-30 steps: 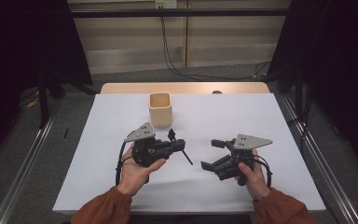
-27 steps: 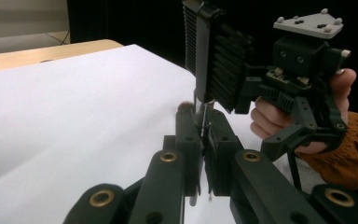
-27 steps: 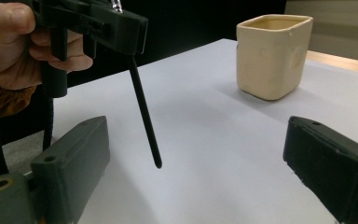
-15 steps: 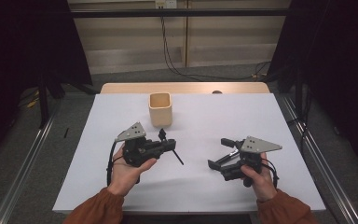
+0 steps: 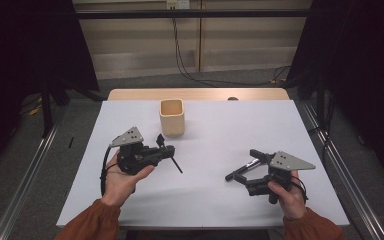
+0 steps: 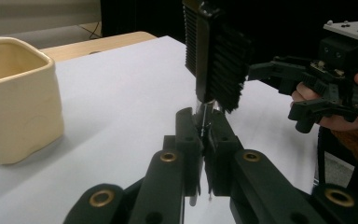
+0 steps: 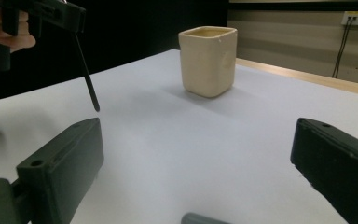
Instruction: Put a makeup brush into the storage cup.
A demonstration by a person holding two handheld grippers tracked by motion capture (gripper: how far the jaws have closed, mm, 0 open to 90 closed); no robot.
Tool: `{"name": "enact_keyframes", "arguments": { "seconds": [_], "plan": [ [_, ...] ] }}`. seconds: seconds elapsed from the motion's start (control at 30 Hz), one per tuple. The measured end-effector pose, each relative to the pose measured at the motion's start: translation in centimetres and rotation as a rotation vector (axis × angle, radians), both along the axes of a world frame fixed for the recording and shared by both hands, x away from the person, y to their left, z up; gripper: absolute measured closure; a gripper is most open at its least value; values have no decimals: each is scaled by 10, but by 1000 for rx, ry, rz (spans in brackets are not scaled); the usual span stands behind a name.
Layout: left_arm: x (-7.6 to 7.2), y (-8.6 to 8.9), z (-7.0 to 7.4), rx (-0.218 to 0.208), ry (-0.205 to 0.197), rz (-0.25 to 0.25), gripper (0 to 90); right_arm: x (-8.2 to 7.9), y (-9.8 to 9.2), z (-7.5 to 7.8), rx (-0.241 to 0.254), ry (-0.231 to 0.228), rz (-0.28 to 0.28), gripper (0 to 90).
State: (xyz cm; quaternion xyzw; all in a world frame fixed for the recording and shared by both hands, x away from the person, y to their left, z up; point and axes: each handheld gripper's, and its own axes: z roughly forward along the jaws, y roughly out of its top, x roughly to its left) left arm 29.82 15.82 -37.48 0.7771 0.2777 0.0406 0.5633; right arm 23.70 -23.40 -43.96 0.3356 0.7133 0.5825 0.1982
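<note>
The left gripper has its jaws pinched on the thin stem of a black brush, whose ribbed, bristled head rises above the pads while the slim handle slants down toward the white table. The right gripper has just been opening; its blocky matte jaws stand wide apart with nothing between them. Farther off stands a cream, glazed square cup, upright, near the left gripper

Cup: cream, smooth, matt ceramic look. Brush: black plastic, ribbed back, stiff bristles. Desk: smooth matt white top, wooden rear edge.
</note>
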Motion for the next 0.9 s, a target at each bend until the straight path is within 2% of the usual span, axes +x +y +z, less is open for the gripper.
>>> {"name": "enact_keyframes", "arguments": {
  "seconds": [0.23, 0.33, 0.57, 0.7, 0.9],
  "plan": [
    [6, 9, 7, 2, -1, 16, 857, -7, -16, -4, -19, 13, -49, 17],
    [10, 13, 10, 12, -1, 20, 856, -10, -23, -5, 4, 22, -79, 5],
    [19, 19, 10, 41, 15, 38, 856, -18, -35, -8, 7, 9, -146, 0],
    [25, 21, 13, 55, 16, 48, 856, -21, -41, -12, -27, -1, -167, 0],
    [35, 21, 19, 64, 17, 58, 856, -22, -50, -16, -32, 7, -196, 0]
  ]
}}
